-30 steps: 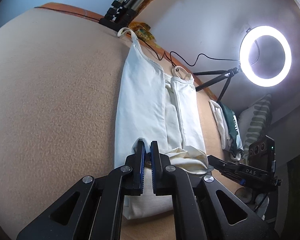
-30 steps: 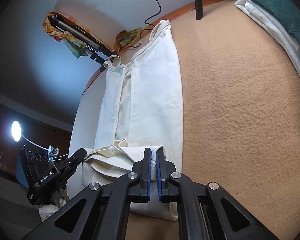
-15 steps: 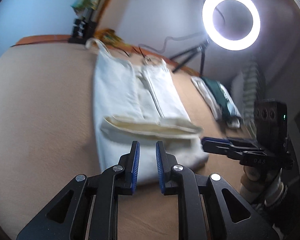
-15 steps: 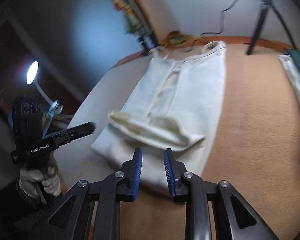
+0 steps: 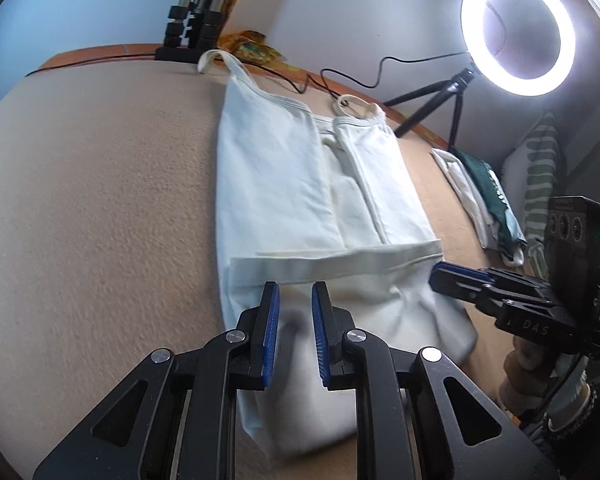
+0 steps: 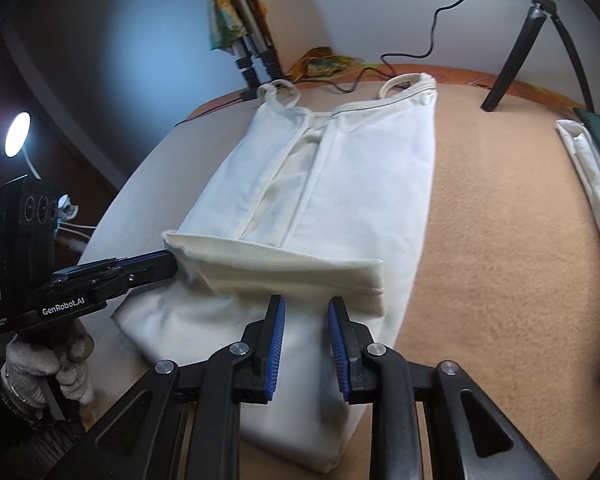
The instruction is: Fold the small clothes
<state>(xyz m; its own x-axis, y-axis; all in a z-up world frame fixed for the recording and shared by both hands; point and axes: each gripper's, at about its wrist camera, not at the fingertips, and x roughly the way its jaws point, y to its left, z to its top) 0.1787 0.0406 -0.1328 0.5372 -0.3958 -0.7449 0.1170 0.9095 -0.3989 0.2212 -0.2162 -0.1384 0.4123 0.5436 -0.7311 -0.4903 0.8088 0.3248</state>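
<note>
A cream strappy top (image 5: 284, 184) lies on the tan blanket (image 5: 100, 200), its sides folded inward and its bottom hem folded up over the body; it also shows in the right wrist view (image 6: 340, 184). My left gripper (image 5: 294, 304) is open and empty, hovering over the near folded part left of centre. My right gripper (image 6: 306, 316) is open and empty over the near right part, just short of the folded hem edge (image 6: 300, 264). The right gripper also shows in the left wrist view (image 5: 460, 284), and the left gripper in the right wrist view (image 6: 156, 264), beside the fold's end.
A lit ring light (image 5: 518, 36) on a tripod stands at the back right, with a black cable (image 5: 380, 76). Folded white and green clothes (image 5: 484, 200) lie at the right edge, also in the right wrist view (image 6: 592, 184). Tripod legs (image 5: 192, 28) stand at the back.
Both grippers were shut on the hem a second ago; they have let it go, opened and drawn back. The hem now lies folded up over the top's body.
</note>
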